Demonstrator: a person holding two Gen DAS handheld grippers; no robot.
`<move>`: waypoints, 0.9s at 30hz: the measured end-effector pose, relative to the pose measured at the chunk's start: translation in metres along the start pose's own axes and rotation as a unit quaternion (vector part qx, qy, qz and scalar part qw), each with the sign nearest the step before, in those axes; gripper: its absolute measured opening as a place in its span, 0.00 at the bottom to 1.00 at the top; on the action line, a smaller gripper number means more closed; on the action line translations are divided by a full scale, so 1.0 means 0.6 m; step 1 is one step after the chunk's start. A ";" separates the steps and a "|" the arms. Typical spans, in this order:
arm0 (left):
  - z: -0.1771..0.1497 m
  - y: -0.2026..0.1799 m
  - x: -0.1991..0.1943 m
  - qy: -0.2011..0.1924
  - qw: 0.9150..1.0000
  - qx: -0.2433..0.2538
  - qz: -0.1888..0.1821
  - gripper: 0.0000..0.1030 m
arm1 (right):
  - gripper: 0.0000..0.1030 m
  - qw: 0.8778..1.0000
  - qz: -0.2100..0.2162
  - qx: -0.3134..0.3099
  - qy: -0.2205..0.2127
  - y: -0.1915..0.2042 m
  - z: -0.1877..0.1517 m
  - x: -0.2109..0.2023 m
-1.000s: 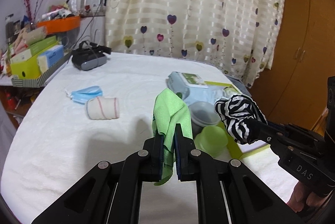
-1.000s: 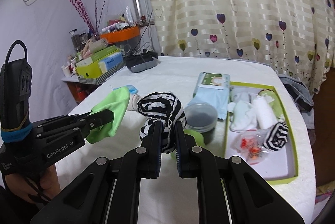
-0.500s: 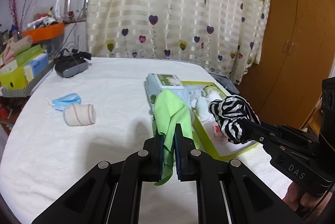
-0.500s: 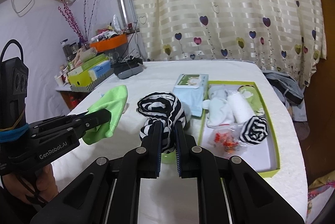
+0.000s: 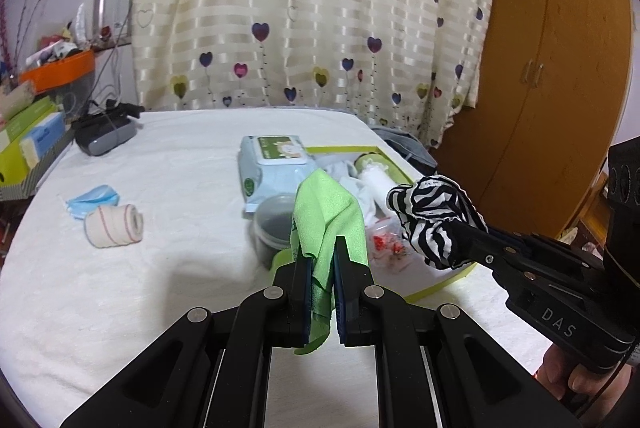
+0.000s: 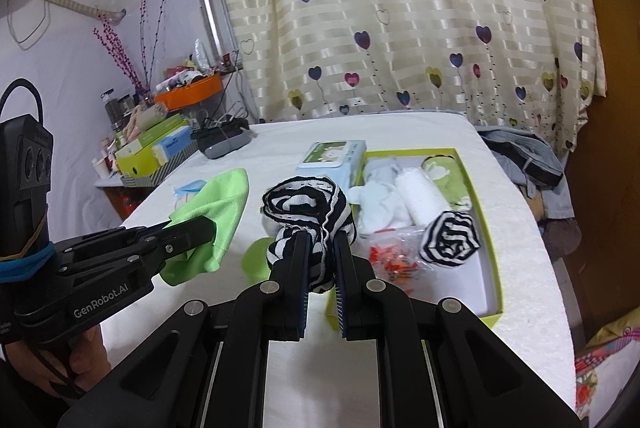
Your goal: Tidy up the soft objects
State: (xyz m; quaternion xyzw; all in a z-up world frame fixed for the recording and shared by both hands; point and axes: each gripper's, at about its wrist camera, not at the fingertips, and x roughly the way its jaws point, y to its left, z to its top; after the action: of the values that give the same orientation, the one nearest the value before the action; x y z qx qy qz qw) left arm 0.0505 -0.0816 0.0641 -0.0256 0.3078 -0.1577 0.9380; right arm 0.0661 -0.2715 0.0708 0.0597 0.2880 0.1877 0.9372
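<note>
Clamped in the left tool (image 5: 321,260) is one green cloth (image 5: 328,212); one striped sock (image 6: 308,208) is gripped by the right tool (image 6: 321,256).

White letters reading "DAS" are showing on the right gripper (image 5: 456,232) body, and "GenRobot.AI" is showing on the left gripper (image 6: 208,228) body.

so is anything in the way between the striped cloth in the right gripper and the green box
Nothing visible blocks it. The right gripper holds the striped cloth raised just left of the green box. Inside, a striped roll and a plastic bag fill the near part, but bare floor remains at the near end.
</note>
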 end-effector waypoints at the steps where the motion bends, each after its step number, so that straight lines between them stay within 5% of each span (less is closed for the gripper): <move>1: 0.000 -0.005 0.003 0.002 1.000 0.002 -0.002 0.08 | 0.11 1.000 -0.001 0.002 0.000 -0.004 0.000 -0.001; 27: -0.008 -0.106 0.125 0.066 0.995 0.031 -0.067 0.08 | 0.11 0.995 -0.062 0.059 0.050 -0.149 -0.028 0.033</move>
State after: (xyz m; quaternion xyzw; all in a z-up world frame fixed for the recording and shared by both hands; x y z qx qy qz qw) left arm 0.0872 -0.1649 0.0267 -0.0071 0.3618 -0.2310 0.9031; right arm 0.0999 -0.3463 0.0271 0.0875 0.3485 0.1148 0.9261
